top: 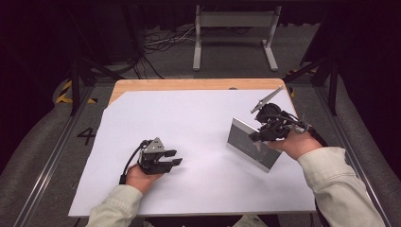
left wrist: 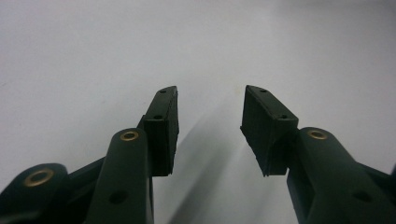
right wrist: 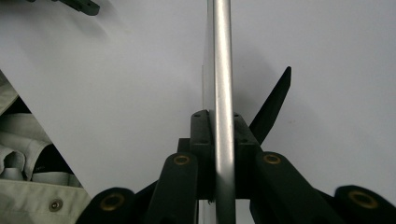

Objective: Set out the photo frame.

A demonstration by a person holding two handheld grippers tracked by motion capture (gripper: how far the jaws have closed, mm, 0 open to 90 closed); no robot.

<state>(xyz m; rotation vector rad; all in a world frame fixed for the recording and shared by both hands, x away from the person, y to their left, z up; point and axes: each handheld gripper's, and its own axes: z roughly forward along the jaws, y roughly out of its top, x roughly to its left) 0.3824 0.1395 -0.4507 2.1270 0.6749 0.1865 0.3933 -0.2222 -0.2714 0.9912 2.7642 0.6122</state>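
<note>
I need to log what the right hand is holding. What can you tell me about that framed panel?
The framed panel is a flat rectangle with a silvery, metal-looking frame and a dark, glossy face. It stands tilted on the white sheet, lower edge down. The right hand-held gripper clamps its top rim; a black prop juts behind.

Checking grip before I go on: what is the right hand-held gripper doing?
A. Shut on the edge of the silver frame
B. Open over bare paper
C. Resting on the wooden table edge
A: the right hand-held gripper has both jaws clamped on the silver frame edge.
</note>
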